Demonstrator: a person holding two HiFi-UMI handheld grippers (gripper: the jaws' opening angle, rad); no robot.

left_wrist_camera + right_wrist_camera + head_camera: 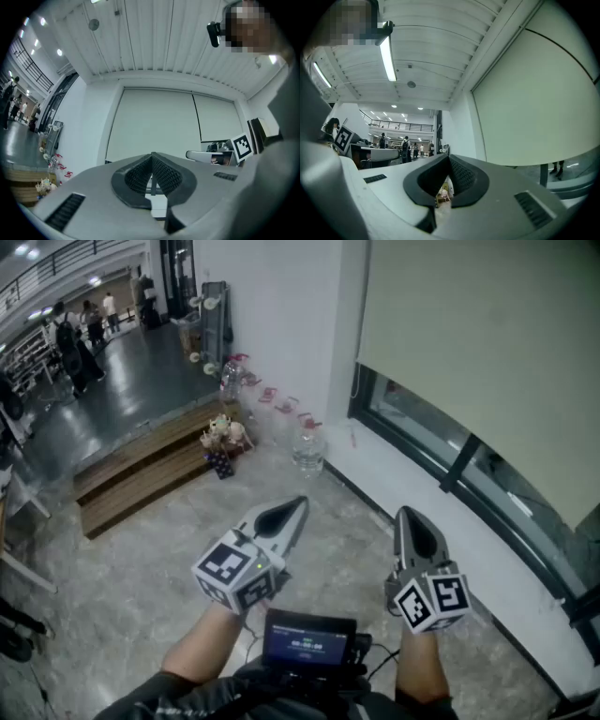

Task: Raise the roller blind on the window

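Near: left gripper point(298, 504) has its jaws together with nothing between them, right gripper point(409, 515) is the same, closed and empty. Neither touches anything. Roller blind point(469, 343) is ahead, up and to the right of the right gripper, well apart, hanging low over the window point(441, 451) with only a strip of glass below it. Thin cord-like line point(356, 381) at the blind's left edge, can't confirm it's the chain. Judgement: not started; reach, grab and pull all remain

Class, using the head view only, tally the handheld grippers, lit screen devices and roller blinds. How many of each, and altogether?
Grippers: 2, the left gripper and the right gripper
Lit screen device: 1
Roller blind: 1
Total: 4
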